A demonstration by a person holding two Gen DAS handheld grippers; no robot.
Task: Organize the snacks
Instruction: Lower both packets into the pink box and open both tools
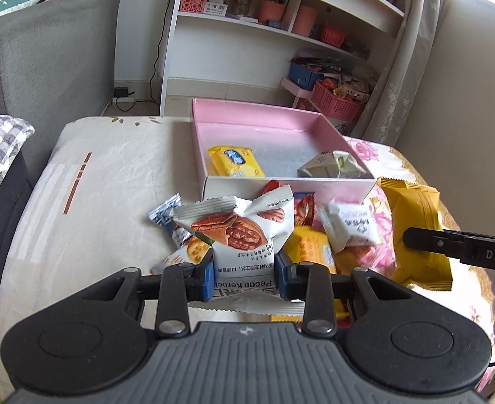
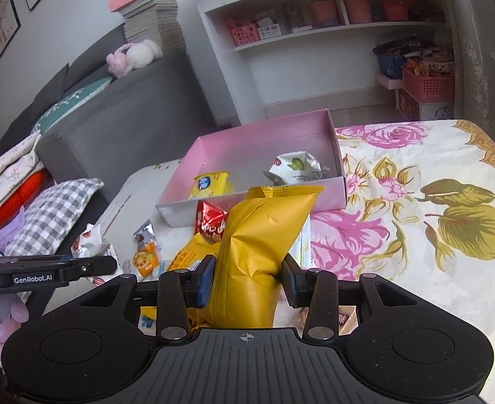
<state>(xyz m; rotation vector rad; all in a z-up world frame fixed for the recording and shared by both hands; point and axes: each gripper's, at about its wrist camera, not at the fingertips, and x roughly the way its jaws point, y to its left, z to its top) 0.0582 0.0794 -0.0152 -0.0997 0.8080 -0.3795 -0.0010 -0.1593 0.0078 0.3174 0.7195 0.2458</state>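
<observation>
My left gripper point(image 1: 244, 274) is shut on a white pecan snack packet point(image 1: 240, 232) and holds it above a pile of loose snacks point(image 1: 318, 235). My right gripper point(image 2: 247, 279) is shut on a plain yellow packet point(image 2: 261, 235), which also shows in the left wrist view point(image 1: 416, 232). A pink box point(image 1: 213, 128) stands beyond the pile and holds a yellow packet point(image 1: 235, 161) and a white-green packet point(image 1: 331, 166). The box point(image 2: 335, 141) and both packets point(image 2: 210, 183) point(image 2: 296, 166) also show in the right wrist view.
The table carries a floral cloth point(image 2: 416, 202). A grey sofa point(image 1: 45, 60) stands at the left with a checked cushion point(image 2: 55, 215). A white shelf point(image 1: 281, 17) and pink baskets point(image 1: 338, 101) stand behind the table.
</observation>
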